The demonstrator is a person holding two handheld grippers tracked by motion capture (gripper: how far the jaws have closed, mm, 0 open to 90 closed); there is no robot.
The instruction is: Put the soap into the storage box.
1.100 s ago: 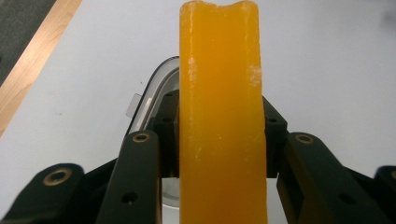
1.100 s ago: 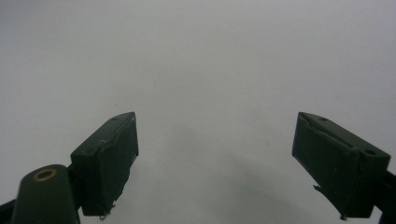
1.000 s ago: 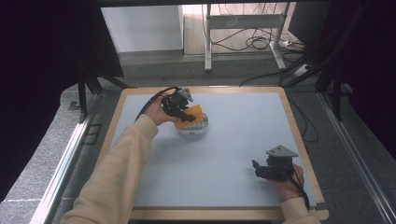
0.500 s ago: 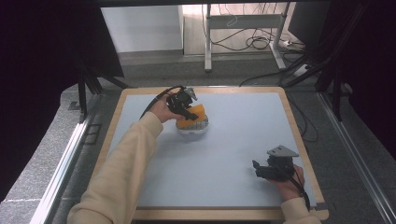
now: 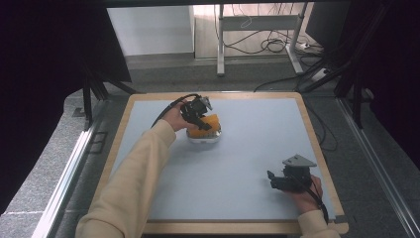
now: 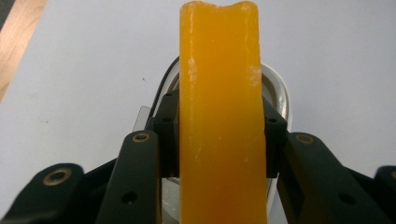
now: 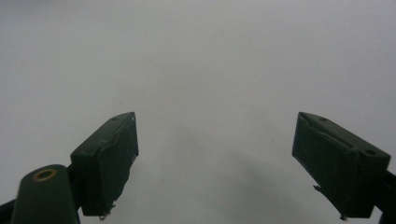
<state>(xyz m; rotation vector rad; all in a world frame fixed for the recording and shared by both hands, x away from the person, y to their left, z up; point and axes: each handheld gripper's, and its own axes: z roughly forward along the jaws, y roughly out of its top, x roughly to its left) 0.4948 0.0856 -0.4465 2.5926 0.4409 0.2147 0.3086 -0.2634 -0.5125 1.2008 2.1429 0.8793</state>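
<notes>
Left gripper point(image 5: 199, 119), at the far left of the pale blue table mat point(image 5: 247, 163), has its black jaws clamped on the two flat sides of a translucent orange slab point(image 6: 219, 121) held just above a shallow white dish point(image 5: 203, 136). Most of that dish is hidden behind the slab and jaws in the left gripper view, and the slab's lower end is cut off. Right gripper point(image 5: 285, 182) rests near the mat's near right corner, jaws spread wide over bare mat.

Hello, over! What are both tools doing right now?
Left tool shut on orange block, above white dish. Right tool open, holding nothing. Nothing in the way.
</notes>
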